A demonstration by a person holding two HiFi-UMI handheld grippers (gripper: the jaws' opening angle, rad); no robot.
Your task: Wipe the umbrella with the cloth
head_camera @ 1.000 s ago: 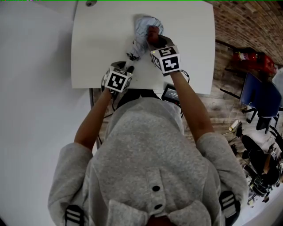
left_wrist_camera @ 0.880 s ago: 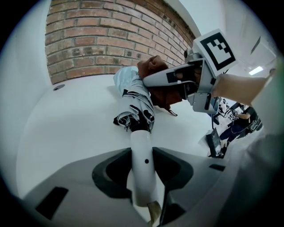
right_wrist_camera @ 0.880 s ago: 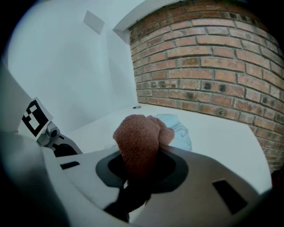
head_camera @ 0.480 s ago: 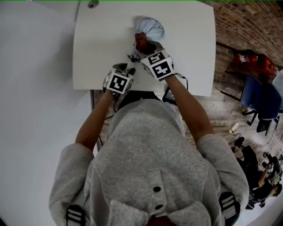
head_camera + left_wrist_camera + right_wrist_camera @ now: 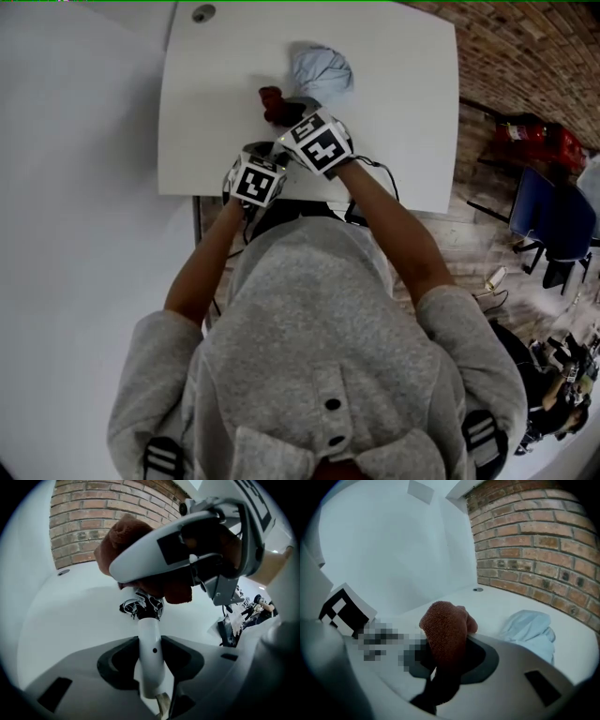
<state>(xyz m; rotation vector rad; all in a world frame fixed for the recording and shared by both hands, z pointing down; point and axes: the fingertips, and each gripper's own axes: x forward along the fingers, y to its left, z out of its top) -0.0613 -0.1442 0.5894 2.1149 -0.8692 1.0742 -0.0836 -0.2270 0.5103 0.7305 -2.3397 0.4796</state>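
umbrella handle (image 5: pixel 153 670) in left tongs (image 5: pixel 150 644), cloth (image 5: pixel 443 620) in right tongs (image 5: pixel 447 657)

Head cam steeply down; gripper cams close-up; all share cloth (image 5: pixel 271 101).

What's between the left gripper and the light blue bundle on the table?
The right gripper, closed on the brown cloth, sits between them in the head view; the left gripper view shows both ahead.
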